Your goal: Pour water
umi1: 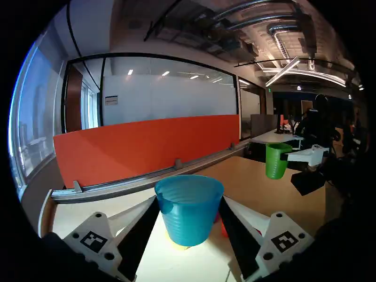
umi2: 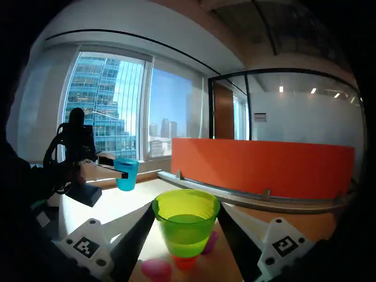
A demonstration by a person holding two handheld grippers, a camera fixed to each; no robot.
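Left gripper view. Your left gripper (umi1: 189,201) is clamped on the blue cup (umi1: 189,217): both dark fingers (umi1: 143,225) press against its opposite walls, and the cup stands upright between them, rim uppermost. What the cup contains cannot be told from here. Beneath it lies the pale table (umi1: 244,181), with a yellow piece (umi1: 175,244) and a red piece (umi1: 223,229) showing just under and beside the cup's base. Farther off to the right, your right gripper (umi1: 283,155) grips the green cup (umi1: 276,162), also upright and well apart from the blue one. An orange partition (umi1: 141,143) runs along the far edge of the table.

Right gripper view. Your right gripper grasps the green cup between both fingers, one on each side. The cup is upright and holds water (umi2: 186,221) to roughly half its height. Below it, on the table, lie two pink pieces (umi2: 156,269) and an orange piece (umi2: 184,261). To the left, farther off, your left gripper holds the blue cup upright in front of the window (umi2: 108,117).
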